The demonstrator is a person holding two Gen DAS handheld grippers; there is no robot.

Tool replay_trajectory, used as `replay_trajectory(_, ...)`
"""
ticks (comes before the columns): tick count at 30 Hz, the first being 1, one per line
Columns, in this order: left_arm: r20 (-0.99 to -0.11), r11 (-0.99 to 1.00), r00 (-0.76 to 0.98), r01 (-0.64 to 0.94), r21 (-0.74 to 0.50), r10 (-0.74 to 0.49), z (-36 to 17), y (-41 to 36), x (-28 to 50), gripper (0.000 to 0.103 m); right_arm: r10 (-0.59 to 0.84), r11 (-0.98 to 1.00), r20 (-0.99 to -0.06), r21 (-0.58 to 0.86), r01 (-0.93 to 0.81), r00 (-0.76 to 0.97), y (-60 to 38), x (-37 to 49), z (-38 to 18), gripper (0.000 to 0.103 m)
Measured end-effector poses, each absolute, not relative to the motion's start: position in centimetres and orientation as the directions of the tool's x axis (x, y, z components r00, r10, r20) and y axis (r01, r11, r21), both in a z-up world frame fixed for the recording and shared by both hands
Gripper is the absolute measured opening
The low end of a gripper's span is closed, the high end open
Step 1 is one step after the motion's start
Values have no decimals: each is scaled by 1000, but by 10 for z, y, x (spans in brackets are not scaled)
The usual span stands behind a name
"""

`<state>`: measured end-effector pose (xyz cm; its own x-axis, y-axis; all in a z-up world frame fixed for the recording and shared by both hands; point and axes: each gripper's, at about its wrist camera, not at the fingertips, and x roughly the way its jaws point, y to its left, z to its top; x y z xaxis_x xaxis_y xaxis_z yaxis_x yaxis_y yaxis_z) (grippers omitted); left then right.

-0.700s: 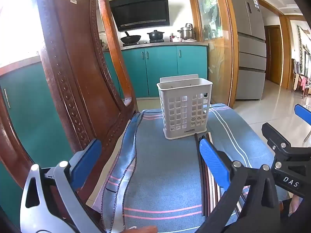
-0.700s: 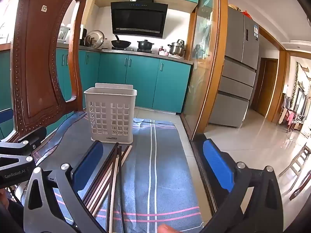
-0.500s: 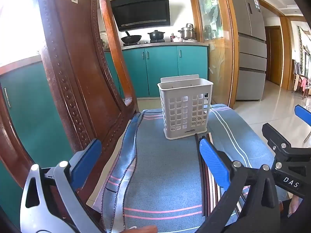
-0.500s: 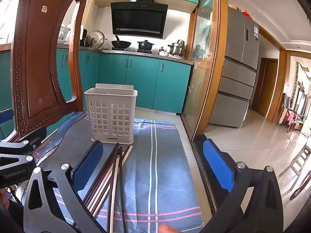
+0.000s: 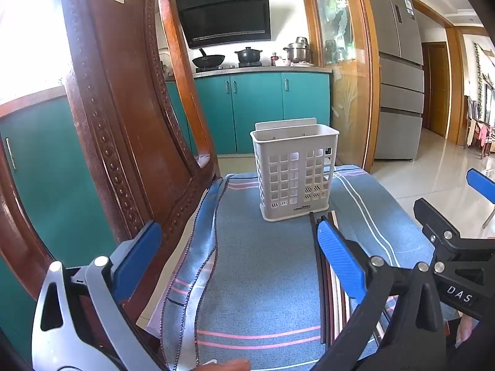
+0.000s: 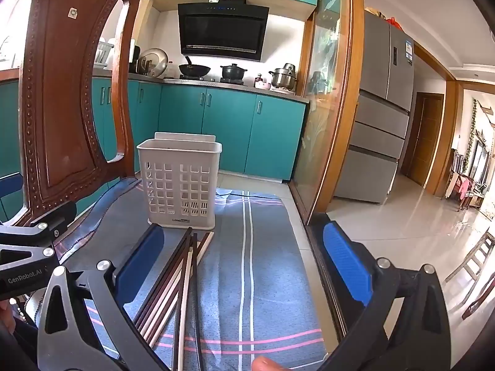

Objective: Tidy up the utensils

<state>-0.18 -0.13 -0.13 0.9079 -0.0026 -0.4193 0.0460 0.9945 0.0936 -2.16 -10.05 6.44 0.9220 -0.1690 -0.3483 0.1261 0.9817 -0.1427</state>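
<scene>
Blue cloth (image 6: 272, 266): holder (image 6: 181, 182) far end, chopsticks (image 6: 176, 281) beside right edge

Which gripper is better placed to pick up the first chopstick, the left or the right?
Probably the right gripper. The bundle of dark and pale chopsticks lies between its open fingers, before the white plastic slotted basket. The left gripper frames only striped blue cloth.

Before me: one surface draped in blue striped woven cloth (image 6: 266, 266), bearing an upright white perforated plastic utensil basket (image 6: 181, 185) and a loose bundle of long dark and pale chopsticks (image 6: 173, 287).
</scene>
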Motion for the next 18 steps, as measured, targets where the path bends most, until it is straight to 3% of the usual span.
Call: replay_trajectory(18,-421,994,907,48,94,-4,-3,-3,-2,100,-166,982,-348,-144,122,923,-97,-20,63,101)
